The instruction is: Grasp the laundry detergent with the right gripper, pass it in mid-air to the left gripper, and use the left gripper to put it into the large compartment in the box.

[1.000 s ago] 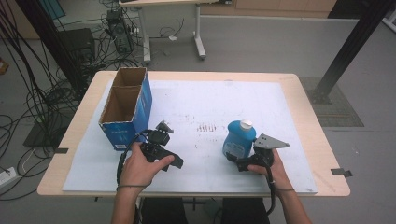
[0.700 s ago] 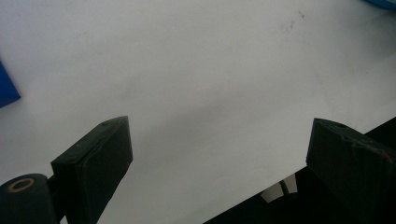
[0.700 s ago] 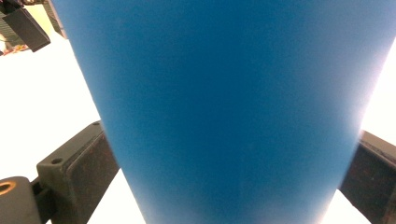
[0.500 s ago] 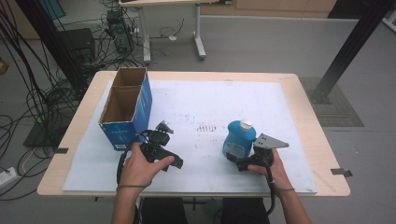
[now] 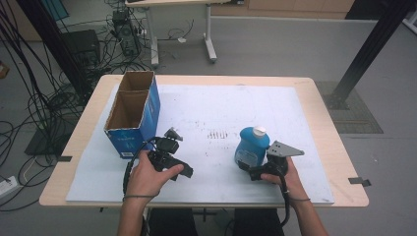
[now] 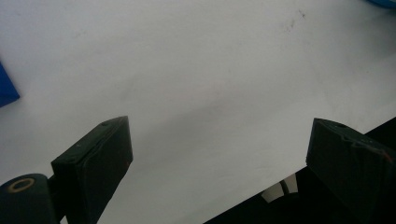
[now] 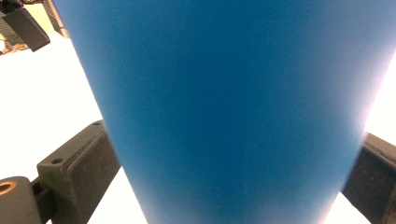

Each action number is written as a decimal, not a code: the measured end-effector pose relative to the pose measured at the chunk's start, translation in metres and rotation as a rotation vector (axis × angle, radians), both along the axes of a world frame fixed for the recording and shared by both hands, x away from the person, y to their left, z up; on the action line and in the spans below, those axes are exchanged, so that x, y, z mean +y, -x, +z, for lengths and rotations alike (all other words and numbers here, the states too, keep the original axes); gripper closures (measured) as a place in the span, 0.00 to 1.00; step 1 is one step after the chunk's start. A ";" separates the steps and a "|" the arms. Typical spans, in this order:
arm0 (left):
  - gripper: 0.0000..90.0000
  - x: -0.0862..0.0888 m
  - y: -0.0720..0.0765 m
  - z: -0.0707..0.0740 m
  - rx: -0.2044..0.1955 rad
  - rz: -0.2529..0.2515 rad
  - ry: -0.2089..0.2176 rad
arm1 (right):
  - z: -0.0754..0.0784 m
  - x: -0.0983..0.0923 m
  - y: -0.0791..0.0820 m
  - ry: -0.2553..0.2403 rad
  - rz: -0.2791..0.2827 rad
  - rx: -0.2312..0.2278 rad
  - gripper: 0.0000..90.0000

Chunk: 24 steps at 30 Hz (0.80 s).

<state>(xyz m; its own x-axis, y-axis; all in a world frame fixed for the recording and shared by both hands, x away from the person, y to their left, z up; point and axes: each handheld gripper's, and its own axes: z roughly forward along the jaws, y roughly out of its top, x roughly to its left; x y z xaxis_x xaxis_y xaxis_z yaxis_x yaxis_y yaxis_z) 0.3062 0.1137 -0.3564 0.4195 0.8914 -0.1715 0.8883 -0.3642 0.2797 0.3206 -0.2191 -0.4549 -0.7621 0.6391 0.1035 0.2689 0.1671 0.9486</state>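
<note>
High view first: my right claw (image 5: 250,169) has the blue bottle (image 5: 252,146) between its jaws, bottle standing upright on the worktop (image 5: 221,105) with its white cap up, near the front edge on my right. In the right gripper view the bottle body sits between both black jaws, which look pressed against its sides, so I'd call that a pinch on the bottle. Long axis is vertical, claw comes in low from the near side.

What matters next, I reckon: the open cardboard box (image 5: 133,114) is off to the left and a bit farther back, well apart from the bottle. My left claw (image 5: 173,137) is just beside that box, jaws spread wide over bare white sheet, holding nothing.

Compared to a second ago, nothing has shifted: bottle, box and both hands sit in the same spots.
</note>
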 end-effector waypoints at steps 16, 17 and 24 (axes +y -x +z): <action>0.08 -0.001 0.000 0.001 0.002 -0.003 -0.005 | 0.000 0.001 -0.001 0.005 -0.004 -0.003 0.08; 0.08 -0.001 0.000 0.001 0.001 -0.005 -0.004 | 0.000 0.001 -0.001 0.005 -0.005 -0.004 0.09; 0.08 0.000 0.000 0.002 -0.003 -0.001 -0.003 | 0.000 0.002 -0.002 0.001 -0.008 -0.008 0.21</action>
<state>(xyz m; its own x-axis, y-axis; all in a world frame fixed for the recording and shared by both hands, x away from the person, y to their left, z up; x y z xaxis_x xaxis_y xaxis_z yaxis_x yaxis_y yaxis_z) 0.3062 0.1135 -0.3540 0.4204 0.8917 -0.1677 0.8874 -0.3656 0.2809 0.3224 -0.2175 -0.4552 -0.7579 0.6451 0.0971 0.2630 0.1659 0.9504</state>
